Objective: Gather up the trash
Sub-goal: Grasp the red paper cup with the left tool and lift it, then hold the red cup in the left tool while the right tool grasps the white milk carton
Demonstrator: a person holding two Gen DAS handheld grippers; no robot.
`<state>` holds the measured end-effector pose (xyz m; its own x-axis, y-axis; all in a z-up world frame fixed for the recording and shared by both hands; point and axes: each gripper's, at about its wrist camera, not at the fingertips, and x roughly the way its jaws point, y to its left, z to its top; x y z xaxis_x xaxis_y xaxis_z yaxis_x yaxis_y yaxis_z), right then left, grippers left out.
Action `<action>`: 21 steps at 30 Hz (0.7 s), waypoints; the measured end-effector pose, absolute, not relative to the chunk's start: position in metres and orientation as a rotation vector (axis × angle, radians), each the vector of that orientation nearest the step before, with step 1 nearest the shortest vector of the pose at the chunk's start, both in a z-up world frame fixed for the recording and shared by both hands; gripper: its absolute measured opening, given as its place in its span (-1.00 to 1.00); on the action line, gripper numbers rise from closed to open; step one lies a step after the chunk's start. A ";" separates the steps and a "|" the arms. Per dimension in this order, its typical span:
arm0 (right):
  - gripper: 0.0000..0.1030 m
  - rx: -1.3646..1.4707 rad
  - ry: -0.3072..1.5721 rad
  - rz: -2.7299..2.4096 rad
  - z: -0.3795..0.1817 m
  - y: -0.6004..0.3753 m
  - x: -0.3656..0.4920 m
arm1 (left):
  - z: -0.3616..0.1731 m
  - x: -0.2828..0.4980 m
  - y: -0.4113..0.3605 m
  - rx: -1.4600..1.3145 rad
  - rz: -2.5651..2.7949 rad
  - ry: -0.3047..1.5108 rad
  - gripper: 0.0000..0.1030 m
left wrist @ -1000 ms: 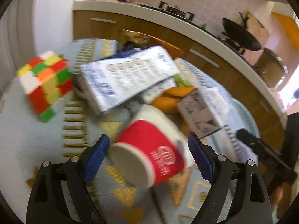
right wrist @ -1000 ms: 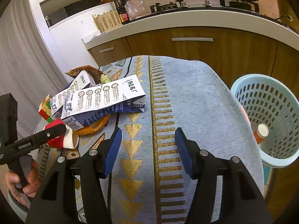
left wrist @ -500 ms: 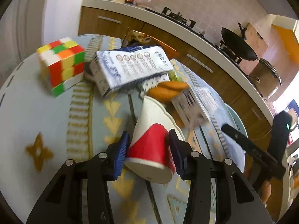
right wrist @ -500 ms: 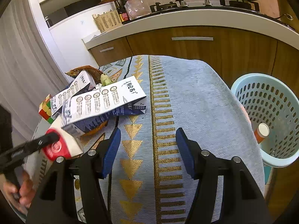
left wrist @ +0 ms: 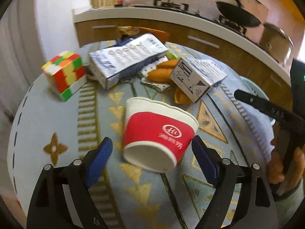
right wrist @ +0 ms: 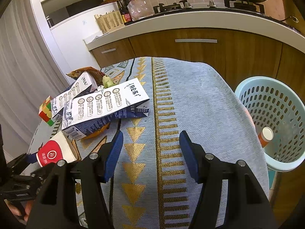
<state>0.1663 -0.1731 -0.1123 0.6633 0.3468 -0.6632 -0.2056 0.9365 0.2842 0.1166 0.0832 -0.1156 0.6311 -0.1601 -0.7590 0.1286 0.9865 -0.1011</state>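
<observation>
A red and white paper cup (left wrist: 156,133) lies on its side on the patterned tablecloth, base toward me, between the spread blue fingers of my left gripper (left wrist: 150,152). The jaws stand apart from the cup's sides. The cup also shows in the right wrist view (right wrist: 55,151). Beyond it lie two white and blue cartons (left wrist: 125,57) (left wrist: 198,74), orange peel (left wrist: 162,72) and a snack wrapper (left wrist: 133,31). My right gripper (right wrist: 151,152) is open and empty over the bare cloth. A light blue trash basket (right wrist: 274,122) stands off the table's right side.
A colourful puzzle cube (left wrist: 63,74) sits at the table's left. An orange bottle with a white cap (right wrist: 266,135) lies in the basket. Wooden kitchen cabinets (right wrist: 190,43) and a counter with a stove stand behind the table.
My left gripper had closed on the cup half a second ago; now its jaws are wide apart and the cup lies free between them. The right gripper has barely moved.
</observation>
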 end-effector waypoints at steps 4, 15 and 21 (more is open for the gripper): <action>0.12 0.181 0.788 0.312 -0.112 -0.171 0.166 | -0.115 0.122 0.073 -0.035 -0.189 0.874 0.45; 0.18 0.176 0.758 0.458 -0.083 -0.141 0.156 | -0.107 0.112 0.081 -0.095 -0.147 0.802 0.33; 0.23 0.050 0.747 0.494 -0.071 -0.084 0.159 | -0.106 0.104 0.107 -0.214 -0.132 0.754 0.33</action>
<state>0.1585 -0.0843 -0.0712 0.6255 0.4478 -0.6389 -0.4127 0.8848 0.2161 0.1044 0.1069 -0.1059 0.7218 -0.1952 -0.6640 0.0421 0.9700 -0.2393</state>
